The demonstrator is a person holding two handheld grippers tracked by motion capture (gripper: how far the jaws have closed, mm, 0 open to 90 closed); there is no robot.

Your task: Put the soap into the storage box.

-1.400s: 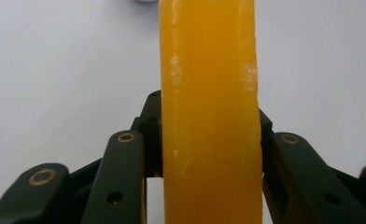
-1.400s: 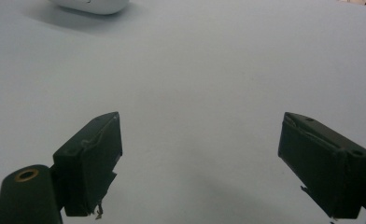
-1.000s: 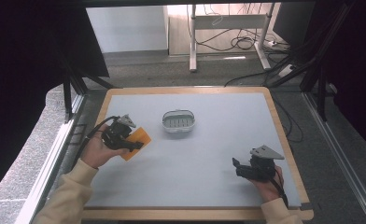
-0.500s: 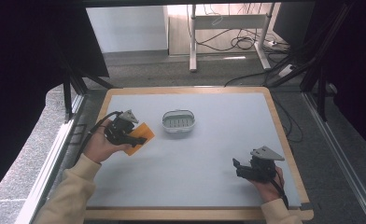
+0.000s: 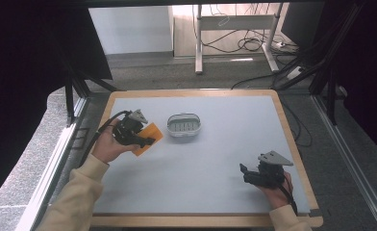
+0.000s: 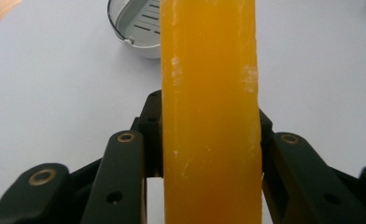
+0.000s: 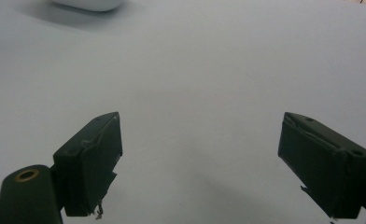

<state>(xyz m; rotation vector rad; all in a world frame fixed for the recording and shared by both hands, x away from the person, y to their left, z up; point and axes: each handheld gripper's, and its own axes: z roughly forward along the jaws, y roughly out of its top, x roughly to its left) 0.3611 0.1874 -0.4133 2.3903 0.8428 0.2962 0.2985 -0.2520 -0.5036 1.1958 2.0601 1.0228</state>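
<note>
grey mat [image 5: 201,178] on wood-edged table | orange soap [image 5: 147,138] pinched by left gripper [image 5: 139,139], left of centre, beside dish [image 5: 183,126] | judged stiff, slippery; flat faces best gripped | right gripper [image 5: 244,174] spread, empty, lower right

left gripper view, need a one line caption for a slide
Left gripper clamped on an orange soap bar, with the slotted soap dish ahead on the white table.

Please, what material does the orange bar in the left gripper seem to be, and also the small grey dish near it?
The orange bar looks like translucent glycerine soap: glossy, waxy, with whitish scuffs on its edges. The grey dish seems moulded plastic, perhaps with a clear outer rim; its slotted floor suggests a soap dish. The left gripper is shut on the bar.
</note>
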